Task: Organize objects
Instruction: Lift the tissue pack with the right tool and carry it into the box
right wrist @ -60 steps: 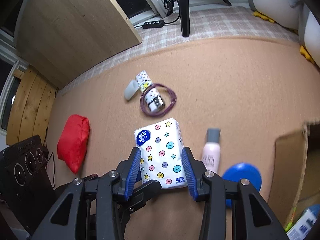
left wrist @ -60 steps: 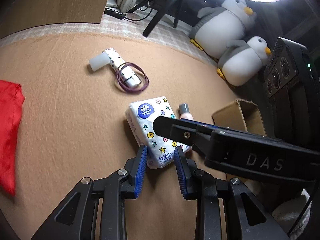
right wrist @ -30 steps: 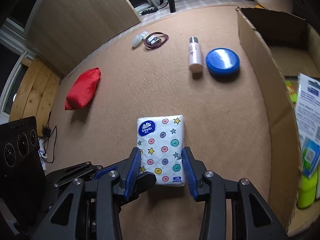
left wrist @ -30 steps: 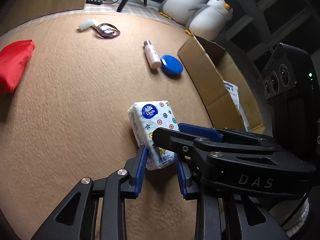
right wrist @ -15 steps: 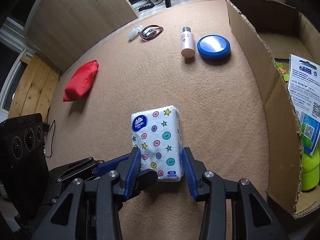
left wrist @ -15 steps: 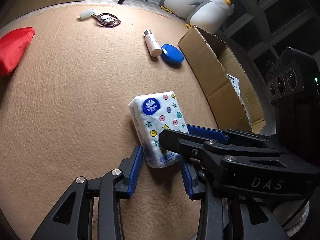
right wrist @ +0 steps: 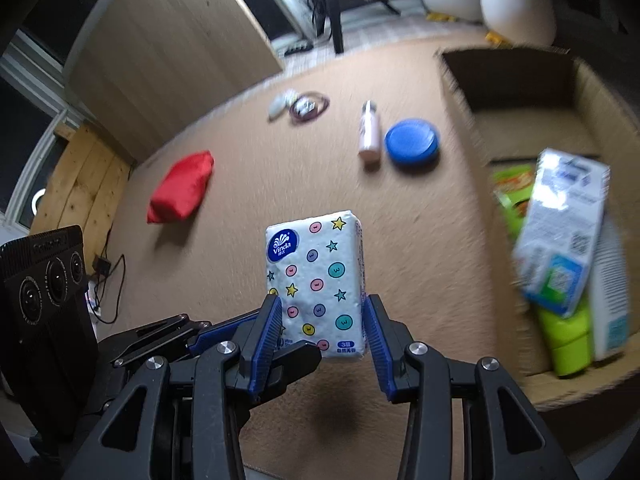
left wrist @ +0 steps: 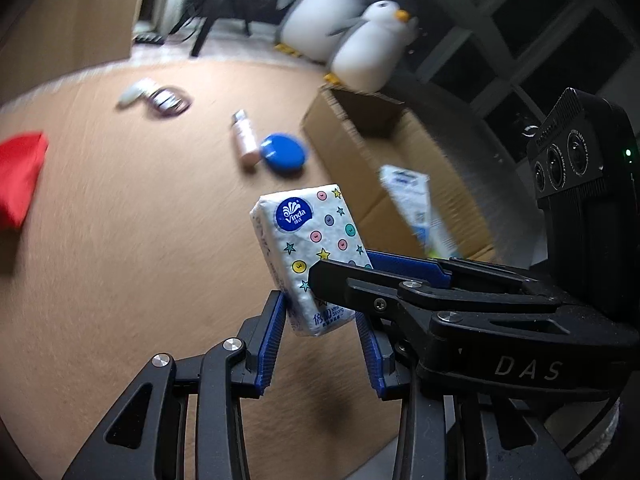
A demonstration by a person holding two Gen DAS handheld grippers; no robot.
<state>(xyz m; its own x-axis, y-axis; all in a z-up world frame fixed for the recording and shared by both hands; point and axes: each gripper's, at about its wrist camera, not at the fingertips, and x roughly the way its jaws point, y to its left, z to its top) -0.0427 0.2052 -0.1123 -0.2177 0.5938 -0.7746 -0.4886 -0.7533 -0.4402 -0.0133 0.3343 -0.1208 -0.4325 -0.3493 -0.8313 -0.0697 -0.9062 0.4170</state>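
Tissue pack [right wrist: 316,280] — now lifted clear of the carpet [right wrist: 420,240], mid-frame, grasped by right tongs [right wrist: 322,330], left tongs [left wrist: 322,334] slackened alongside — cardboard box [right wrist: 516,116] at right likely next.

Both wrist cameras look steeply down along their tool fingers, close above the shared tissue pack [left wrist: 310,256] and carpet [right wrist: 248,184].
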